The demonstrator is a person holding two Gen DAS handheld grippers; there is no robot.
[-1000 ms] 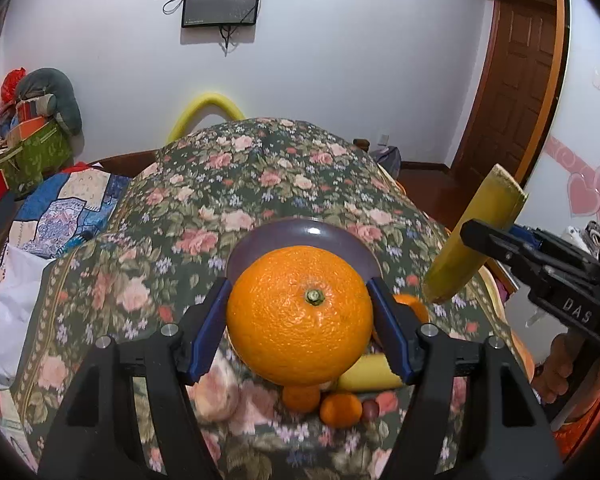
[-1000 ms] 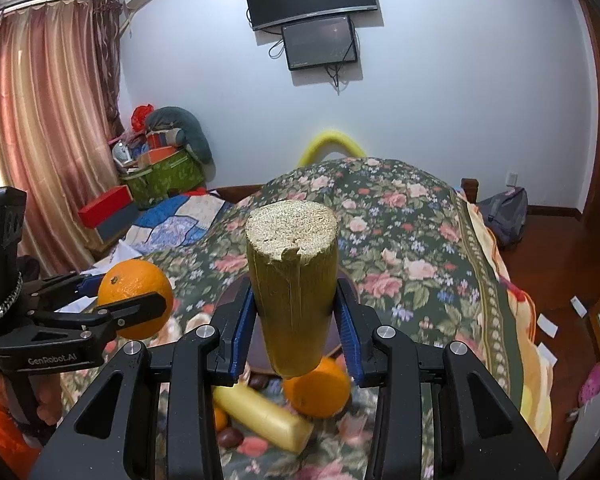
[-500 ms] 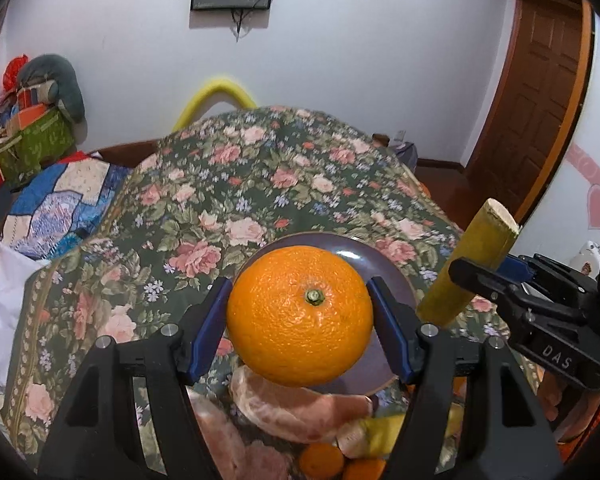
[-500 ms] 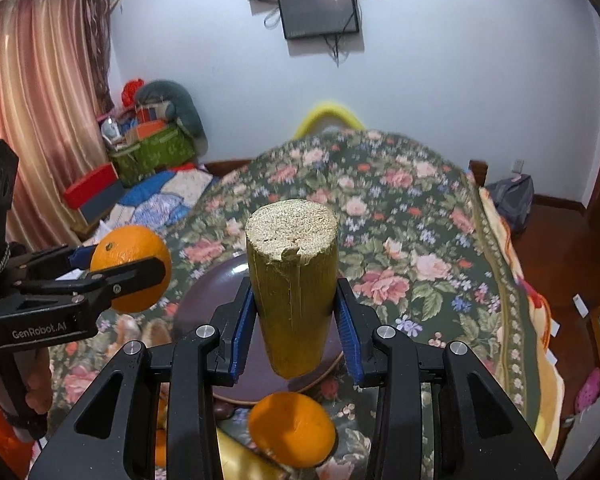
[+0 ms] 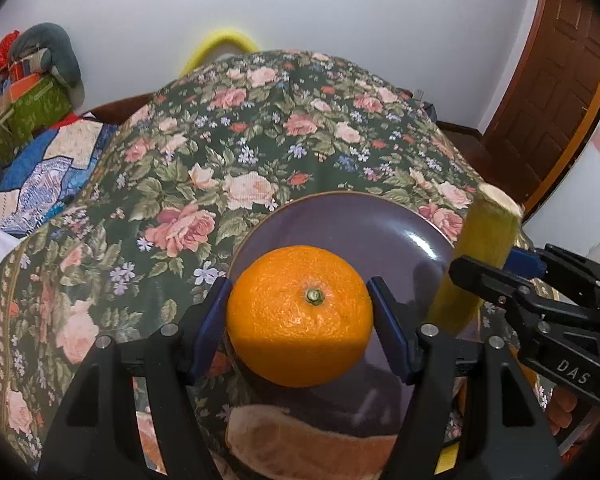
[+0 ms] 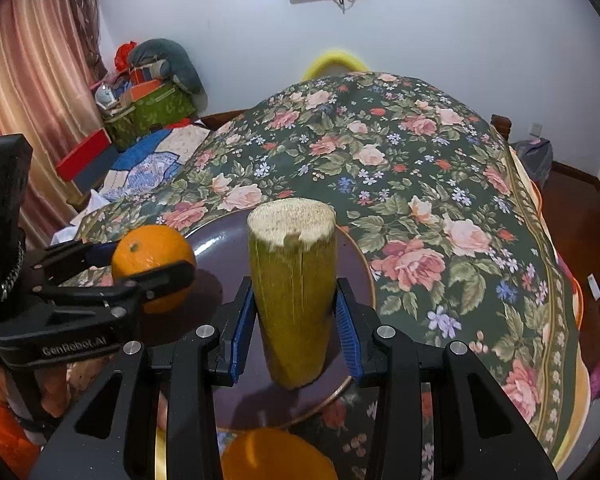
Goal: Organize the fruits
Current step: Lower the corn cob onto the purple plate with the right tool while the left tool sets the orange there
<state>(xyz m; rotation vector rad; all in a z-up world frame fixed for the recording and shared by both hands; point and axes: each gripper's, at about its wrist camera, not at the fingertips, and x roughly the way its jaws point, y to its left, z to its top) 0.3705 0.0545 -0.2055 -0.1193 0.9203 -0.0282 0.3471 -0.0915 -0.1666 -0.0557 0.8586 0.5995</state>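
A large orange [image 5: 300, 316] sits between the blue pads of my left gripper [image 5: 298, 292], which is shut on it and holds it over the near edge of a dark purple plate [image 5: 348, 224]. My right gripper [image 6: 294, 286] is shut on a yellow-green stalk piece [image 6: 292, 292] with a pale, fibrous cut end, held upright above the same plate [image 6: 356, 276]. The right wrist view shows the orange [image 6: 152, 256] in the left gripper [image 6: 140, 262] at the plate's left side. From the left wrist view, the stalk [image 5: 480, 264] and right gripper [image 5: 496, 266] appear at the plate's right rim.
The plate lies on a table under a floral cloth [image 6: 420, 184]. Loose fruit lies near the front: another orange [image 6: 276, 456] and a long peach-brown piece [image 5: 300, 428]. A yellow chair back [image 6: 336, 60] stands at the far end; boxes [image 6: 148, 108] on the left, a wooden door [image 5: 552, 92] on the right.
Both grippers have moved forward and down toward the plate, each still holding its fruit. The plate looks larger and nearer, and the loose fruit has slid to the bottom of the views.
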